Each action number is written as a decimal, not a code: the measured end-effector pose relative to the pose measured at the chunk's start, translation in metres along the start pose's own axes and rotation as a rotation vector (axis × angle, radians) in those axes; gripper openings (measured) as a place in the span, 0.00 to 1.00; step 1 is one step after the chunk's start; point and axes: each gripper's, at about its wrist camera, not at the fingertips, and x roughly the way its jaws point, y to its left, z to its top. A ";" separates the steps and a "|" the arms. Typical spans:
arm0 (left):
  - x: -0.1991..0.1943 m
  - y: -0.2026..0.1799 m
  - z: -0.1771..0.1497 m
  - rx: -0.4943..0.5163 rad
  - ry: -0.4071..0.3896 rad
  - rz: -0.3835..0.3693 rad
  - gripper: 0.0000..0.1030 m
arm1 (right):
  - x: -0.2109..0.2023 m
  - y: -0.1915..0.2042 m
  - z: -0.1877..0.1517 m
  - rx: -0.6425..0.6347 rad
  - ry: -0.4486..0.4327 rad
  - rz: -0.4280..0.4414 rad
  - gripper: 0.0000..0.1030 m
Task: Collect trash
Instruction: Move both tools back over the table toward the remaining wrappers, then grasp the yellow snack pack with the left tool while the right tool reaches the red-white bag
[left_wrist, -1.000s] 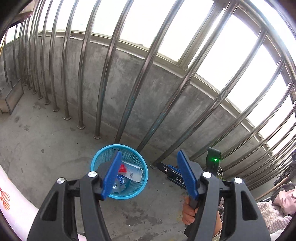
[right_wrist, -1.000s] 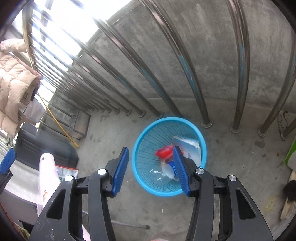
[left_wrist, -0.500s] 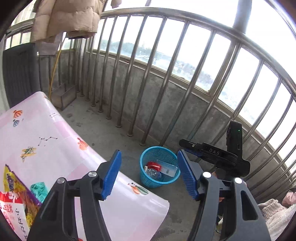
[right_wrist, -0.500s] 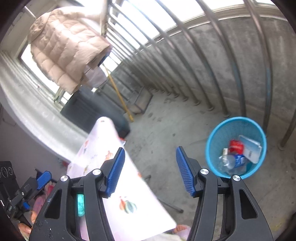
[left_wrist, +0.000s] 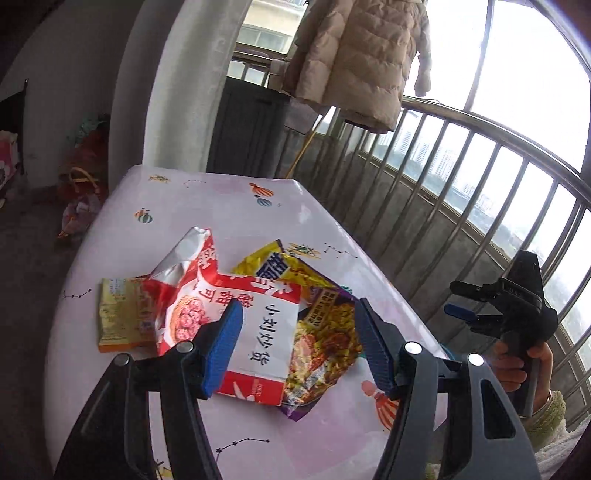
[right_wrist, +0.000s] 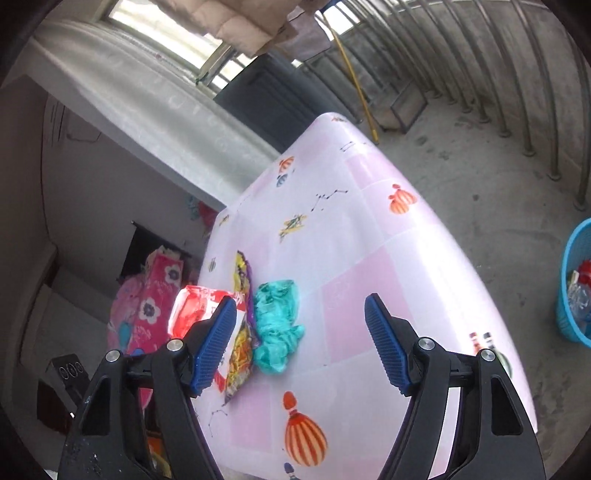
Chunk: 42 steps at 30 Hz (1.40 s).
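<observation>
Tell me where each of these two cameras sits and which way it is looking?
Left wrist: rides the left gripper, looking along its open fingers down at snack wrappers on the pink table; the person's other hand holds the right gripper.
Right wrist: rides the right gripper, open, looking down across the table toward a teal bag; the blue basket stands on the floor.
Shared: table, wrappers, hanging coat.

Pink balloon-print tablecloth (right_wrist: 369, 258), teal crumpled bag (right_wrist: 277, 325), blue basket (right_wrist: 576, 295).
</observation>
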 end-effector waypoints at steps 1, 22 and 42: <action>0.000 0.014 -0.003 -0.023 0.003 0.033 0.59 | 0.011 0.006 -0.001 -0.013 0.028 0.002 0.71; 0.095 0.167 -0.009 -0.276 0.183 0.250 0.16 | 0.155 0.067 -0.017 -0.207 0.294 -0.160 0.35; 0.062 0.055 -0.076 -0.143 0.306 0.044 0.13 | 0.081 0.040 -0.042 -0.158 0.283 -0.192 0.30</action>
